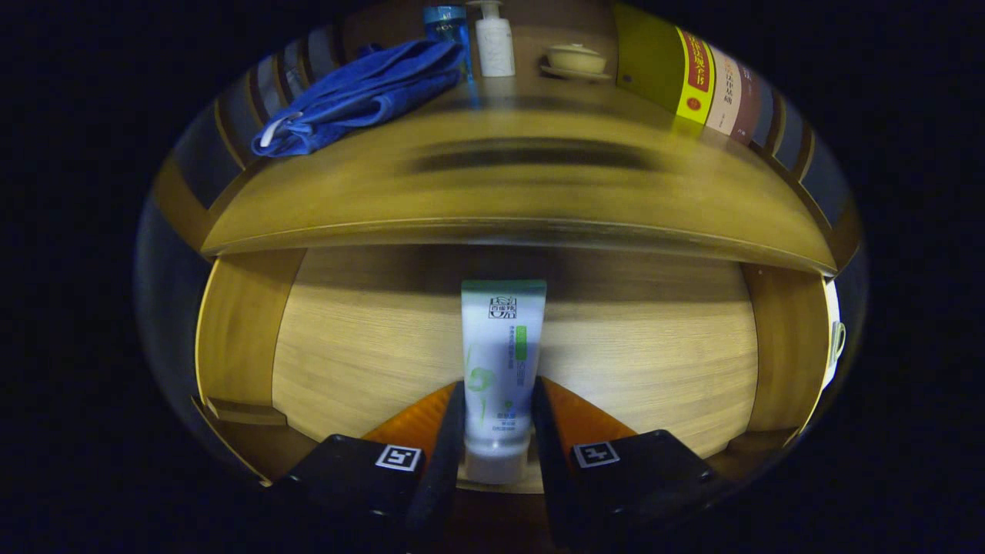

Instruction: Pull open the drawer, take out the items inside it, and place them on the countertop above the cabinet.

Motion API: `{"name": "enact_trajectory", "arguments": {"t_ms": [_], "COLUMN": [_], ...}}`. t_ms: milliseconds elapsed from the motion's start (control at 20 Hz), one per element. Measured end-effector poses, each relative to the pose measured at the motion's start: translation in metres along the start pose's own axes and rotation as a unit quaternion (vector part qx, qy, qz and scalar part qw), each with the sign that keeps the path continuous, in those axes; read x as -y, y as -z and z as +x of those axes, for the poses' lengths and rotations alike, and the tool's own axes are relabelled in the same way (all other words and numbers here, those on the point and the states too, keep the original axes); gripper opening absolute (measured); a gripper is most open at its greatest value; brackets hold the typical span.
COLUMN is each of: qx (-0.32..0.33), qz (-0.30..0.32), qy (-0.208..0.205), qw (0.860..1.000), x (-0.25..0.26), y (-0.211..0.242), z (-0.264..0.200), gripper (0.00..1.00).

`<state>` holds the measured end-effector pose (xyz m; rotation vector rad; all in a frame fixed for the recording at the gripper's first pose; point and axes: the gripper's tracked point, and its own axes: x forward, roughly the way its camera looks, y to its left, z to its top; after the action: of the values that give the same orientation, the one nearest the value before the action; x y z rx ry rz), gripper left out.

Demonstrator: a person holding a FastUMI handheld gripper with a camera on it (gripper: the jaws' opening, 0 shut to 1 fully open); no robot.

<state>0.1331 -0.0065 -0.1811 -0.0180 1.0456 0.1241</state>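
The gripper (499, 408) pinches one tube (500, 362), both fingers pressing its sides near the cap end; the tube's crimped end points ahead of the fingers. The tube sits in the open drawer (346, 338), whose wooden floor lies around it. Beyond the drawer runs the countertop (523, 192). On it, past the tube, lie one blue towel (362, 92), one white pump bottle (494, 42), one lidded bowl (575, 60) and a row of books (696, 81).

Wooden cabinet (508, 208), dim warm light
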Motion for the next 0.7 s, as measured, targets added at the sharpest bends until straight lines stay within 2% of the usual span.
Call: {"name": "enact_trajectory", "arguments": {"t_ms": [300,700], "qx": [0.049,0.103], "qz": [0.007,0.035], "qy": [-0.020,-0.040], "qw": [0.999,0.993], "x": [-0.002,-0.010], "y": [-0.003,0.000], "z": [-0.041,-0.070], "gripper": [0.57,0.57]}}
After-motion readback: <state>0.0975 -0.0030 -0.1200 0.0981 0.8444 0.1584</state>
